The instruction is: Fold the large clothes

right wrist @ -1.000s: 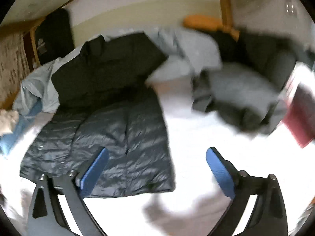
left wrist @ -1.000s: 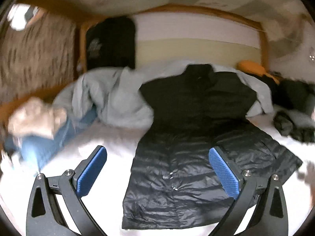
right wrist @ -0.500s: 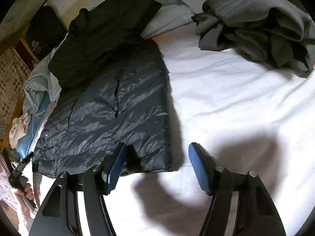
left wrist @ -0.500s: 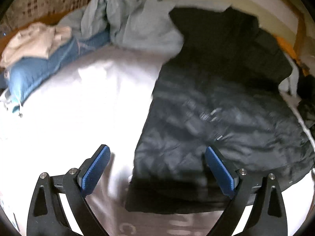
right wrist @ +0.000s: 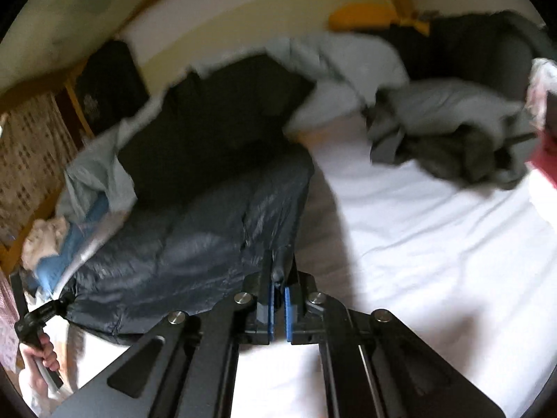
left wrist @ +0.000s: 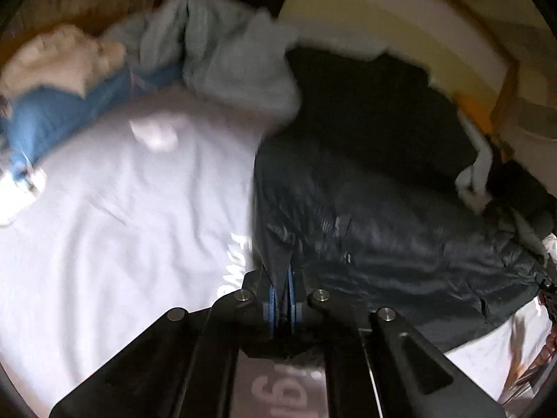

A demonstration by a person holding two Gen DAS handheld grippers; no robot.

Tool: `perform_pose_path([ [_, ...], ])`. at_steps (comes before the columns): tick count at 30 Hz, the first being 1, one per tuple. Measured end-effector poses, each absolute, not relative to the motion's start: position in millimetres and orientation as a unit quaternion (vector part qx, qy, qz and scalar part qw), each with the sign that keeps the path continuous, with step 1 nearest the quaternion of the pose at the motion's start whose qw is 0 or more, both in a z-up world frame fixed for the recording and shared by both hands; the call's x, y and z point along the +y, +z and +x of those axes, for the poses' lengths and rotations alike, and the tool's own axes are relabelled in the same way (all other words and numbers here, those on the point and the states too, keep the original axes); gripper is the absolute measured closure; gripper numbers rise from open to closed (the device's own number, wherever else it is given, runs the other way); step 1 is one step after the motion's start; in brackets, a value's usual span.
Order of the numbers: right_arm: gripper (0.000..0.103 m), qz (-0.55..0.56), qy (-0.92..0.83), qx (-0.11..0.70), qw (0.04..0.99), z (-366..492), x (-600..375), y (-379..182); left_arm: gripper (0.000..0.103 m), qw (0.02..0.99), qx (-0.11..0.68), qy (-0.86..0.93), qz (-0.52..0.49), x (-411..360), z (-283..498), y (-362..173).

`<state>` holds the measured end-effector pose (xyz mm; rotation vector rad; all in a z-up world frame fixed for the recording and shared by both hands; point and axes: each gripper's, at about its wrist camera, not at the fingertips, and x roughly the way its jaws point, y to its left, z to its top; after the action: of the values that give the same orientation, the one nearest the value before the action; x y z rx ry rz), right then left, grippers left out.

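Left wrist view: heavy motion blur. The left tool [left wrist: 282, 299] sits low centre, blue pads clamped tight on a pinch of the dark puffer coat [left wrist: 383, 216] at its near hem corner. The coat spreads from centre to the right edge over the white bed sheet [left wrist: 104, 244]; its collar end is lost in shadow at upper centre. Pale lettering on the sheet just left of the tool is mirrored and smeared, unreadable. A blue pillow [left wrist: 52, 118] at upper left is blurred.

Right wrist view: the right tool [right wrist: 277, 296], lower centre, is closed on the coat's other hem corner. The coat [right wrist: 195, 244] runs up and left. A grey garment heap [right wrist: 445, 132] lies upper right, cut off by a red item. At lower left a hand [right wrist: 45, 351] grips the other tool's handle, half out of frame.
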<state>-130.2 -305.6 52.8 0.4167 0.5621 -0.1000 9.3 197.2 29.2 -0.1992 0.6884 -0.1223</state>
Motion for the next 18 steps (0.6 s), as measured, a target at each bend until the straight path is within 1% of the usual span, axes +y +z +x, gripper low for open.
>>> perform_pose_path([
  [2,0.100,0.214,-0.049,0.255,0.942,-154,-305,65,0.098,0.940,0.320,-0.064,-0.101,206,-11,42],
  [4,0.100,0.224,-0.054,0.249,0.940,-175,-305,66,0.098,0.942,0.314,-0.065,-0.101,210,-30,42],
  [6,0.100,0.226,-0.060,0.272,0.933,-187,-306,58,0.097,0.939,0.331,-0.061,-0.071,201,-43,30],
  [7,0.100,0.222,-0.067,0.287,0.929,-188,-305,52,0.094,0.934,0.348,-0.058,-0.052,194,-45,23],
  [11,0.100,0.204,-0.091,0.355,0.908,-178,-306,26,0.077,0.910,0.412,-0.038,-0.001,175,-42,-17],
  [12,0.100,0.197,-0.094,0.361,0.906,-177,-306,25,0.069,0.909,0.417,-0.032,0.001,175,-38,-16],
  [13,0.099,0.192,-0.101,0.363,0.906,-177,-307,24,0.057,0.911,0.412,-0.032,-0.002,173,-36,-14],
  [14,0.094,0.192,-0.106,0.360,0.907,-179,-309,25,0.051,0.914,0.404,-0.038,-0.008,176,-35,-12],
  [15,0.091,0.198,-0.105,0.353,0.908,-182,-311,28,0.040,0.917,0.396,-0.044,-0.015,179,-33,-7],
  [16,0.085,0.199,-0.107,0.349,0.910,-184,-313,29,0.037,0.921,0.386,-0.046,-0.023,178,-36,-6],
  [17,0.074,0.197,-0.114,0.345,0.911,-185,-315,31,0.036,0.924,0.377,-0.050,-0.030,180,-40,-5],
  [18,0.065,0.195,-0.121,0.344,0.910,-186,-317,31,0.034,0.925,0.374,-0.057,-0.034,187,-40,-2],
])
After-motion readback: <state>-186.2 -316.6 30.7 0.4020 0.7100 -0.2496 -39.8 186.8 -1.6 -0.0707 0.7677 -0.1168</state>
